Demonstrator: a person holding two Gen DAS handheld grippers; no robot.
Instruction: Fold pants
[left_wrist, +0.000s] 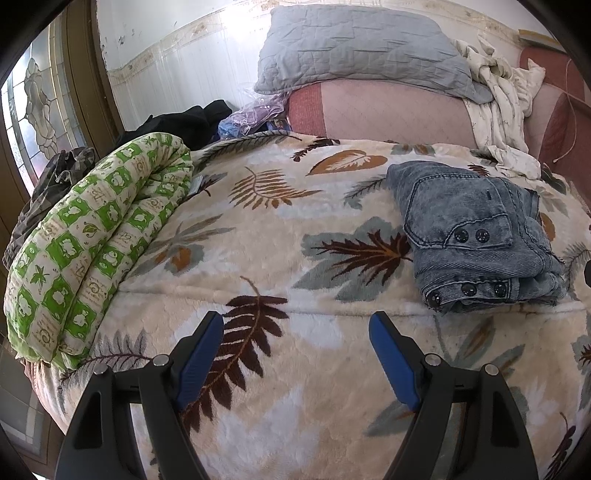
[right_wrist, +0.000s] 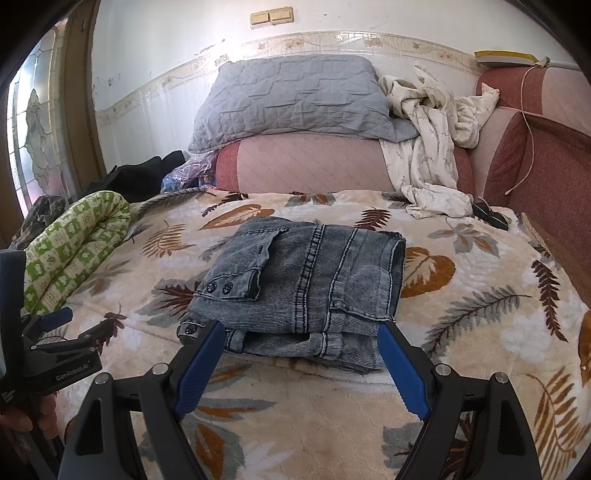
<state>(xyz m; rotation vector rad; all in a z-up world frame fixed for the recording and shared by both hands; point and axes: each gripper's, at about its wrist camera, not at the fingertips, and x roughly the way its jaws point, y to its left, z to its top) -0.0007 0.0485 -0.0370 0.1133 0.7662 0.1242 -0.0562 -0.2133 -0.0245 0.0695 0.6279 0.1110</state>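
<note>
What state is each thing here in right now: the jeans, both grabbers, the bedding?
Jeans: folded into a compact stack, lying on the blanket.
Left gripper: open, empty.
Right gripper: open, empty, just short of the jeans.
Green quilt: rolled up.
Pillow: propped on the cushion.
White cloth: crumpled.

Grey-blue denim pants folded compact, on blanket.

one folded pants, one pillow, two claws
</note>
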